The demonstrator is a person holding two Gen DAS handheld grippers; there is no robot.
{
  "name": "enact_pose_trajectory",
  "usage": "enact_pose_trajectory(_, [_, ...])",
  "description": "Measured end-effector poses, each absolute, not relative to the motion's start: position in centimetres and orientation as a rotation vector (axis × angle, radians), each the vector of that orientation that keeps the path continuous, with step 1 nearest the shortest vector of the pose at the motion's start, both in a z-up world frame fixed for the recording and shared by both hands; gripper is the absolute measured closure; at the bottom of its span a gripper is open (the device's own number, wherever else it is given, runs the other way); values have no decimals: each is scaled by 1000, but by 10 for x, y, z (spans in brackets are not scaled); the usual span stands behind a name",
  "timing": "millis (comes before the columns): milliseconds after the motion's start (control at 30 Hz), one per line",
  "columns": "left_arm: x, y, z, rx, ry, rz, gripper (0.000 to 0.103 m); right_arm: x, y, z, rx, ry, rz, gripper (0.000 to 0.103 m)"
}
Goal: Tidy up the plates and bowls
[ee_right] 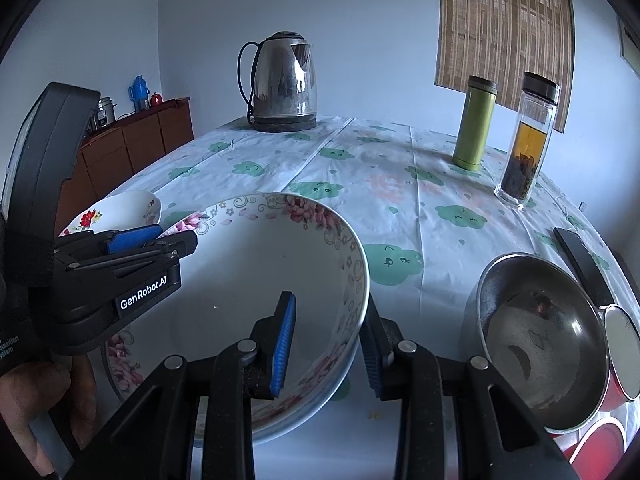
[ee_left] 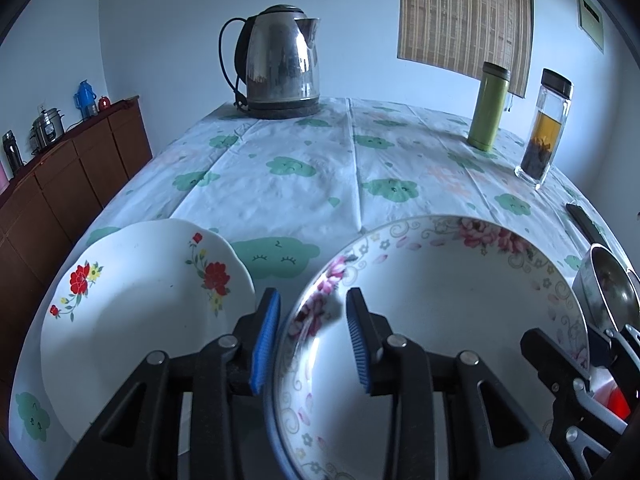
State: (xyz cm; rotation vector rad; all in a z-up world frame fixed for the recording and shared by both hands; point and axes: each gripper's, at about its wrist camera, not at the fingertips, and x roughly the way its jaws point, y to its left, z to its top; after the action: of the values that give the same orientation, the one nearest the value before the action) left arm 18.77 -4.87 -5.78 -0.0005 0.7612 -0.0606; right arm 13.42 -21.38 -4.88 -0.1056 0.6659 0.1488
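A large pink-flowered bowl [ee_left: 460, 300] sits on the table between both grippers; it also shows in the right wrist view [ee_right: 248, 280]. My left gripper [ee_left: 312, 336] is open and straddles the bowl's left rim. My right gripper [ee_right: 328, 344] is open and straddles its right rim. A white plate with red flowers [ee_left: 136, 312] lies to the left, and shows small in the right wrist view [ee_right: 116, 208]. A steel bowl [ee_right: 548, 340] stands to the right, over a red-and-white dish [ee_right: 600, 436]. The left gripper's body shows in the right wrist view [ee_right: 160, 240].
A steel kettle [ee_left: 280, 64] stands at the table's far edge. A green flask [ee_left: 488, 108] and a glass tea bottle [ee_left: 544, 124] stand at the far right. A black object [ee_right: 580, 268] lies by the right edge. A brown cabinet [ee_left: 60, 184] is at left.
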Motion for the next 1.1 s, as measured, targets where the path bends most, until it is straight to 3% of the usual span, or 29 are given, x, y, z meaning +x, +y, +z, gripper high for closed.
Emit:
enact_pose_trajectory(133, [188, -49, -57, 1, 756, -59, 57, 133, -215, -47, -107, 650, 145, 68])
enact_pose_trajectory(367, [187, -49, -57, 0, 757, -60, 57, 134, -215, -48, -108, 653, 141, 68])
enact_pose_trajectory(1100, [186, -49, -56, -3, 754, -68, 53, 121, -201, -40, -233, 553, 101, 52])
